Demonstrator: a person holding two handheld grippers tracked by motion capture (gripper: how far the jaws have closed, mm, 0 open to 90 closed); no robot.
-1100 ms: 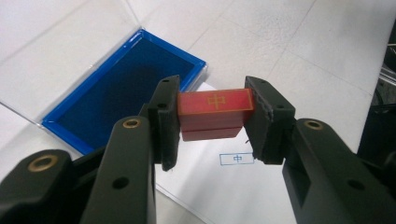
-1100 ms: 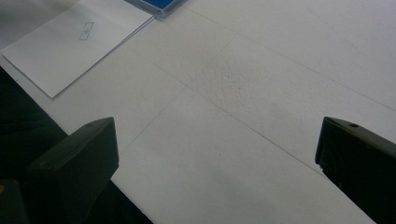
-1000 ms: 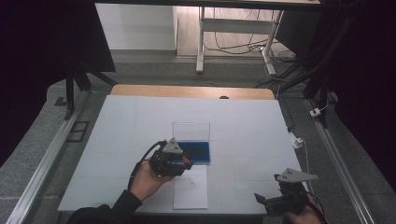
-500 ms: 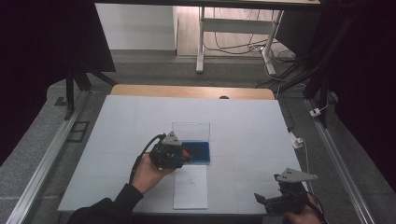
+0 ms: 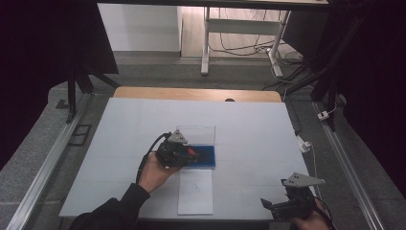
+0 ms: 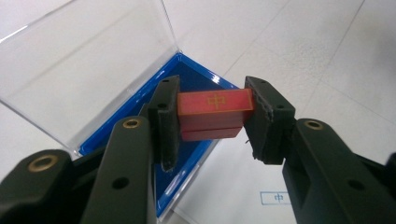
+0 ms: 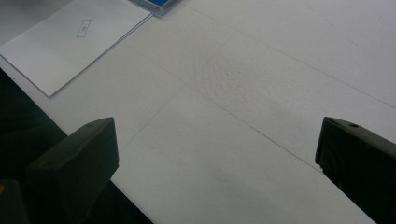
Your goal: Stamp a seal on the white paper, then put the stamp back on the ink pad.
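Since the earlier frame our left claw (image 5: 189, 152) has slid a little toward the left edge of the bench (image 5: 249, 129), carrying its load with it, while our right claw (image 5: 270, 207) has kept its place by the near right corner. The left claw is closed on a red block (image 6: 214, 113), one pad pressed to each end; the block bears a gold mark on its upper face and hangs over the blue tray (image 6: 140, 140) of a small case, whose clear lid (image 6: 79, 60) stands open and leans toward the far edge. Whether the block touches the tray we cannot tell. The case sits near the middle of the bench, and a white sheet (image 5: 195, 191) with a small printed box lies just beside it on the near side, reaching toward the near edge. Our right claw stands wide with nothing between its jaws, over bare bench, well apart from the case.
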